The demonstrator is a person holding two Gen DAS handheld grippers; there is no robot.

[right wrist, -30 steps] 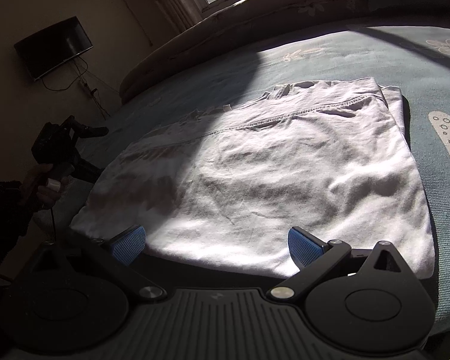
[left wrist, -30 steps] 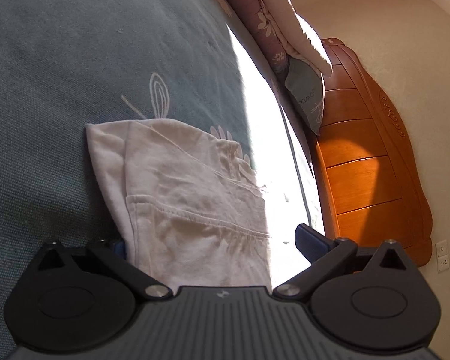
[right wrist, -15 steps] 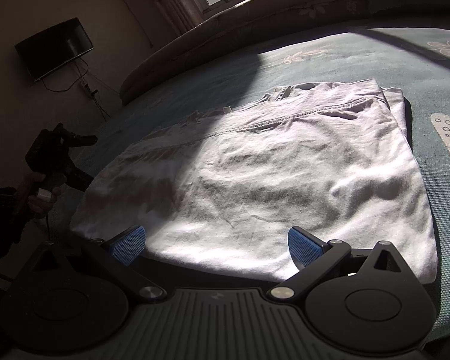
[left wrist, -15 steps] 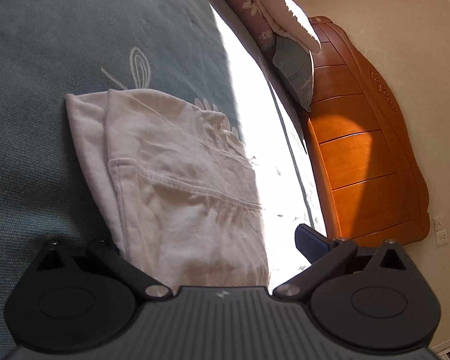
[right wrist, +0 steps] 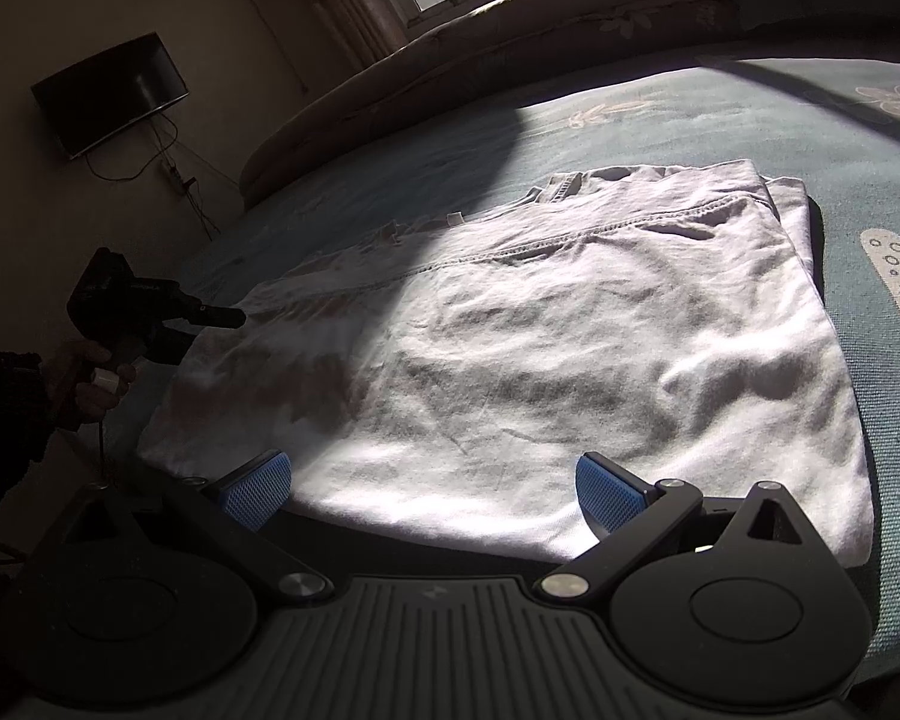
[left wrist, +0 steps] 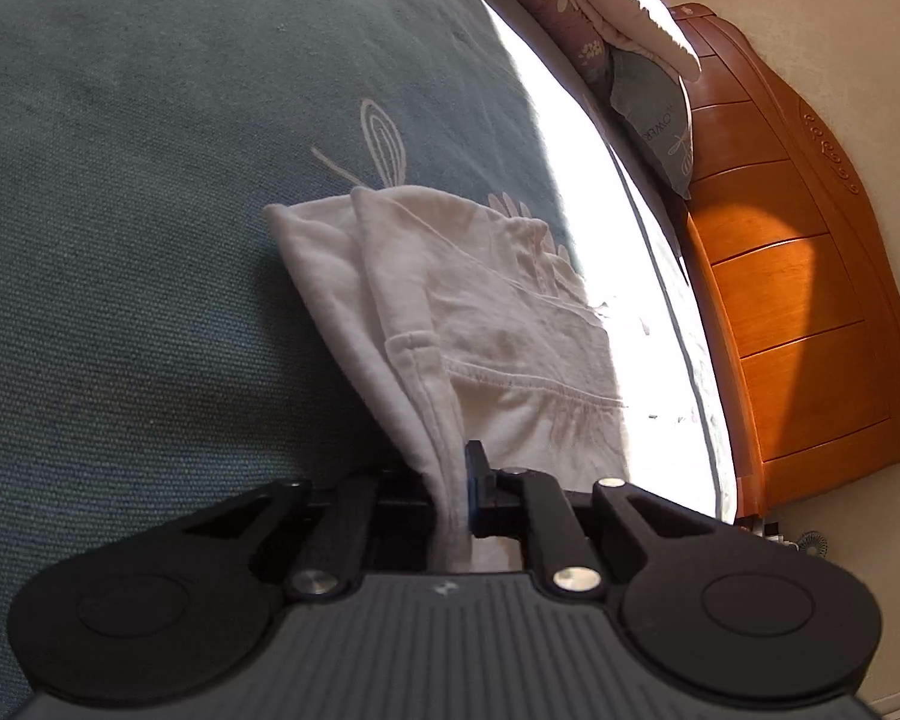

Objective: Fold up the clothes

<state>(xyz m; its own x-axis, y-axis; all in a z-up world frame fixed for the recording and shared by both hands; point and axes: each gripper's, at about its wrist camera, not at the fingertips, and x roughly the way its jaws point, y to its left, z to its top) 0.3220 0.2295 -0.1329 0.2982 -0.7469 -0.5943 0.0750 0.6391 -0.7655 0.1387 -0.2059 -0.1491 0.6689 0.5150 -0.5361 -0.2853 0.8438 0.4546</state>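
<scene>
Left wrist view: the left gripper (left wrist: 453, 501) is clamping a bunched edge of the white garment (left wrist: 450, 312), its jaws drawn narrow with the cloth pinched between them. The garment is lying on the teal bedspread (left wrist: 150, 210), rising in a taut ridge from the bed toward the pinch point. To the left of the garment the bedspread is lying bare and shaded, giving open room. To the right a bright sunlit strip is running along the bed edge; beyond it the wooden headboard (left wrist: 810, 312) is standing close, with pillows (left wrist: 630, 60) leaning against it. Compared with a second ago, the jaws have just been closing: they were spread wide with the garment flat between them, and the cloth edge is now gathered and gripped.

Right wrist view: the right gripper (right wrist: 435, 489) is hovering at the garment's (right wrist: 540, 360) near hem with its blue pads wide apart, the hem lying between them but not pressed. The garment is lying flat, half in sunlight. Bare bedspread (right wrist: 720, 132) is extending beyond its far and right edges. At the left, a person's hand (right wrist: 90, 384) is holding the other gripper (right wrist: 234, 317) at the garment's left edge; a second ago it was higher and apart from the cloth. The right gripper is unchanged.
</scene>
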